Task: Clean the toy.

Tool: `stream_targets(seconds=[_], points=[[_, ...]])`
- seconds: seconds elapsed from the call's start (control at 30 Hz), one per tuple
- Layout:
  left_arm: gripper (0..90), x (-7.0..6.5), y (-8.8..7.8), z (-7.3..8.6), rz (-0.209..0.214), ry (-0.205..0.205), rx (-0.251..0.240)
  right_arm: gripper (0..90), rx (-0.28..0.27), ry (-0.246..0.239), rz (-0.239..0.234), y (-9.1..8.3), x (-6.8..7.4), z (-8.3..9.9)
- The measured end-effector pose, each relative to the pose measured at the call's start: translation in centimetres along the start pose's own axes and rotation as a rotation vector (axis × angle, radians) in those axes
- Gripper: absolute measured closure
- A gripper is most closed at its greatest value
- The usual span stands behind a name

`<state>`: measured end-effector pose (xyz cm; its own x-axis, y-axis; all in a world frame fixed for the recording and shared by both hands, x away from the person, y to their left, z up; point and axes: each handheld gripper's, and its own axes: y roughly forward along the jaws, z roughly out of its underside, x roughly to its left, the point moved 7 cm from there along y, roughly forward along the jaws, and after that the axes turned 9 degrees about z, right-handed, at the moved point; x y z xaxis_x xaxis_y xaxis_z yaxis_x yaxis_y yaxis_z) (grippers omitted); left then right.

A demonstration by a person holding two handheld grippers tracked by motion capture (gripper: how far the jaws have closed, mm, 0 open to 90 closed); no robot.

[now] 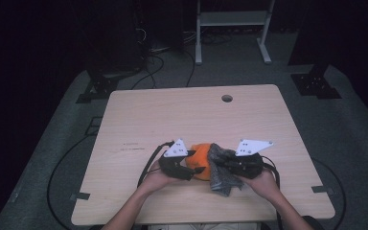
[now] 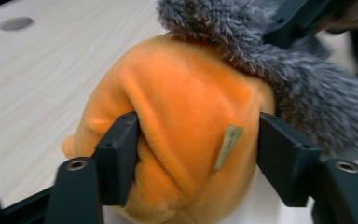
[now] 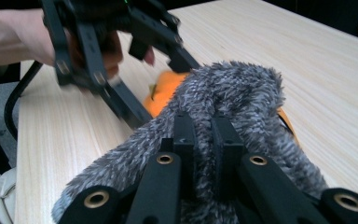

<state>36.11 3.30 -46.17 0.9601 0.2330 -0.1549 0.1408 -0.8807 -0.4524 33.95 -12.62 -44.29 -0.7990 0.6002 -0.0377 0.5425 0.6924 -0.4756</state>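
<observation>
An orange plush toy lies near the table's front edge, with a grey furry cloth draped over its right side. My left gripper comes from the left; in the left gripper view its jaws straddle the orange plush toy. The left pad dents the plush and the right pad touches its edge beside the grey fur. My right gripper is shut on a fold of the grey furry cloth. Beyond it, the orange toy peeks out under the left gripper.
The wooden table has a round hole near its far edge. Black cables trail from both grippers off the front. Beyond the table on the grey floor are black stand bases and a white metal frame.
</observation>
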Motion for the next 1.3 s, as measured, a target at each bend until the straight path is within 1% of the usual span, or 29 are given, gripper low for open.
stream_targets(seconds=[0.03, 0.07, 0.1, 0.13, 0.17, 0.2, 0.27, 0.33, 0.4, 0.43, 0.5, 0.57, 0.6, 0.63, 0.67, 0.7, 0.73, 0.77, 0.8, 0.83, 0.87, 0.9, 0.97, 1.03, 1.07, 1.1, 1.13, 1.2, 1.3], points=[[28.8, 0.2, -0.2, -0.2, 0.010, -0.028, -0.031, 82.0, 0.004, 0.008, 0.000, -0.1, -0.2, 0.3], [26.0, 0.6, -0.4, -0.6, 0.007, -0.064, -0.070, 82.1, 0.010, 0.015, -0.005, -0.2, -0.2, 0.5], [22.2, 0.9, -0.4, -0.7, -0.014, -0.078, -0.075, 82.1, 0.012, 0.023, -0.010, -0.4, -0.2, 0.9], [19.4, 1.2, 0.0, -0.6, -0.042, -0.105, -0.058, 82.1, 0.017, 0.025, -0.020, -0.4, 0.0, 1.2], [19.1, 1.4, 0.4, -0.3, -0.033, -0.124, -0.028, 82.1, 0.021, 0.019, -0.039, -0.5, 0.4, 1.4], [19.3, 1.3, 0.8, 0.0, -0.015, -0.137, -0.008, 82.0, 0.024, 0.014, -0.044, -0.6, 0.7, 1.5], [26.1, 0.9, 1.2, 0.4, -0.035, -0.087, 0.016, 81.9, 0.024, 0.006, -0.044, -0.7, 1.0, 1.3], [31.2, 0.2, 1.3, 0.5, -0.033, -0.036, 0.039, 82.0, 0.002, 0.015, -0.035, -0.8, 0.9, 0.7], [34.1, -0.4, 1.4, 0.6, -0.027, 0.020, 0.066, 82.1, -0.012, 0.022, -0.010, -0.9, 0.4, 0.1], [34.9, -0.6, 1.4, 0.7, -0.026, 0.039, 0.075, 82.1, -0.008, 0.018, 0.007, -0.8, 0.1, -0.1], [34.9, -0.7, 1.2, 0.8, -0.011, 0.040, 0.073, 82.1, 0.005, 0.025, 0.021, -0.8, -0.5, 0.0], [33.7, -0.7, 0.9, 0.7, 0.014, 0.026, 0.060, 82.1, 0.023, 0.037, 0.022, -0.9, -1.0, 0.6], [31.5, -0.7, 0.9, 0.5, 0.024, 0.015, 0.050, 82.1, 0.022, 0.039, 0.023, -1.0, -1.0, 0.8], [27.8, -0.5, 0.7, 0.2, 0.028, -0.012, 0.026, 82.1, 0.022, 0.039, 0.025, -1.2, -1.0, 1.0], [22.9, -0.3, 0.6, 0.0, 0.018, -0.036, 0.009, 82.2, 0.031, 0.037, 0.026, -1.4, -0.9, 1.3], [17.4, 0.1, 0.5, -0.2, -0.008, -0.068, -0.007, 82.1, 0.031, 0.033, 0.027, -1.5, -0.8, 1.5], [12.2, 0.3, 0.6, -0.2, -0.006, -0.085, 0.005, 82.1, 0.035, 0.032, 0.018, -1.7, -0.7, 1.8], [12.1, 0.3, 0.9, -0.1, 0.008, -0.090, 0.016, 82.2, 0.039, 0.035, 0.000, -1.9, -0.5, 2.0], [13.6, 0.0, 1.2, 0.1, 0.016, -0.079, 0.021, 82.1, 0.043, 0.029, -0.007, -2.1, -0.3, 2.2], [15.7, -0.3, 1.4, 0.3, 0.012, -0.053, 0.036, 82.1, 0.046, 0.025, -0.015, -2.2, 0.0, 2.2], [20.8, -0.7, 1.6, 0.3, 0.005, -0.007, 0.053, 82.1, 0.050, 0.022, -0.024, -2.2, 0.2, 2.1], [24.9, -0.9, 1.6, 0.4, -0.001, 0.024, 0.069, 82.1, 0.052, 0.005, -0.027, -2.2, 0.5, 1.8], [29.2, -1.4, 1.7, 0.4, -0.006, 0.069, 0.094, 82.1, 0.041, -0.023, -0.016, -1.9, 0.8, 1.1], [31.9, -1.7, 1.6, 0.6, -0.014, 0.100, 0.121, 82.2, 0.033, -0.038, -0.010, -1.3, 0.9, 0.3], [32.6, -1.7, 1.5, 0.8, -0.019, 0.101, 0.128, 82.2, 0.035, -0.048, -0.006, -0.9, 0.9, 0.0], [33.2, -1.6, 1.3, 0.9, -0.014, 0.099, 0.130, 82.2, 0.037, -0.052, -0.005, -0.4, 0.7, -0.4], [33.6, -1.5, 1.2, 1.1, -0.009, 0.090, 0.127, 82.2, 0.037, -0.043, -0.005, -0.2, 0.4, -0.6], [34.2, -1.4, 1.0, 1.4, 0.001, 0.091, 0.122, 82.2, 0.030, -0.014, 0.005, 0.0, -0.5, -0.7], [34.1, -1.4, 0.9, 1.5, 0.011, 0.093, 0.119, 82.2, 0.043, 0.019, 0.033, -0.4, -1.9, -0.1]])
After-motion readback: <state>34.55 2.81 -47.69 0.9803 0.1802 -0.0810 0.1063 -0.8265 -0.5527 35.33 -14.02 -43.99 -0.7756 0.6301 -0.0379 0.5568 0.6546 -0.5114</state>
